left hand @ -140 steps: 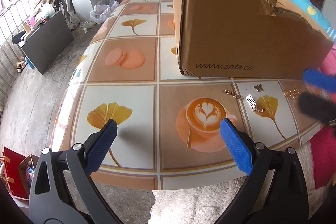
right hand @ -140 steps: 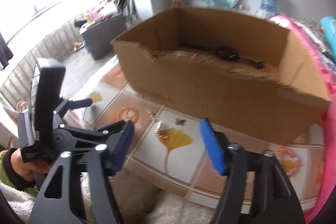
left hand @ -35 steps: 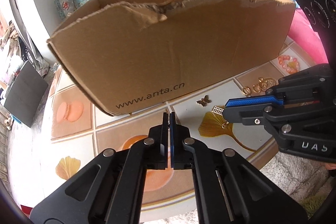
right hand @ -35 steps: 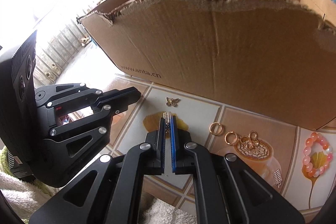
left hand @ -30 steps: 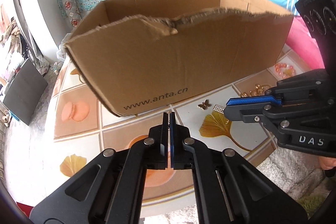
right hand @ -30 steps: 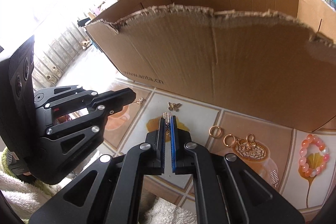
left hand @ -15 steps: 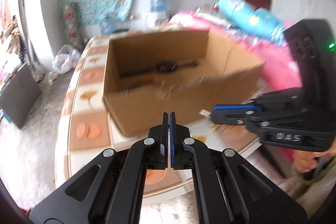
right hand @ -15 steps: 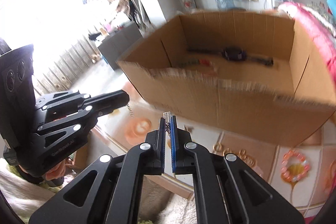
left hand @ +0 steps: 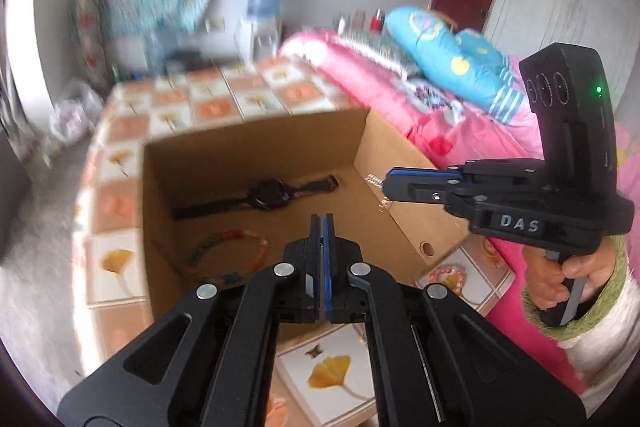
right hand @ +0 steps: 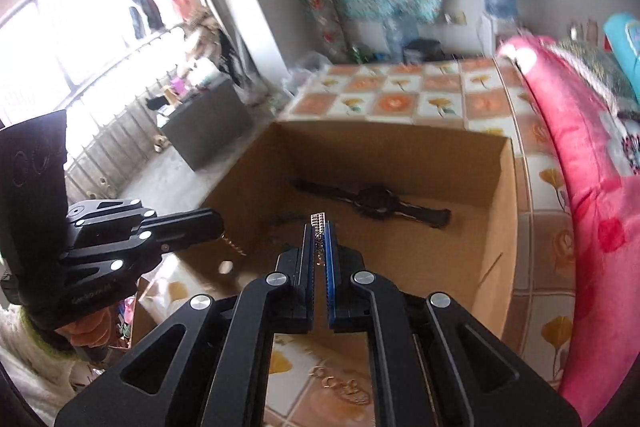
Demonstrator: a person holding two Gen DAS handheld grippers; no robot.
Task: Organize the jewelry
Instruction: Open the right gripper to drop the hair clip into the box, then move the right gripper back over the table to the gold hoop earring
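An open cardboard box (left hand: 256,135) (right hand: 388,129) lies below both grippers and holds a black watch (left hand: 276,193) (right hand: 376,205) and a coloured bead bracelet (left hand: 228,247). My left gripper (left hand: 322,223) (right hand: 219,225) is shut, and a thin gold chain (right hand: 234,243) dangles from its tip by the box's left wall. My right gripper (right hand: 319,227) (left hand: 386,183) is shut on a silver bar earring (right hand: 319,221) (left hand: 374,179), held above the box's inside. A butterfly charm (left hand: 313,351), a pink bead bracelet (left hand: 448,273) and gold rings (right hand: 340,383) lie on the tabletop before the box.
The box stands on a table with a tile-patterned cloth (left hand: 208,107). Pink bedding (left hand: 420,107) and a blue pillow (left hand: 452,63) border the table's right side. A person's hand (left hand: 560,271) in a fluffy sleeve grips the right tool. Floor and a dark cabinet (right hand: 208,123) lie left.
Both grippers have risen from the tabletop and moved forward over the box, still shut on their pieces. The box's inside shows from above where only its front wall showed before.
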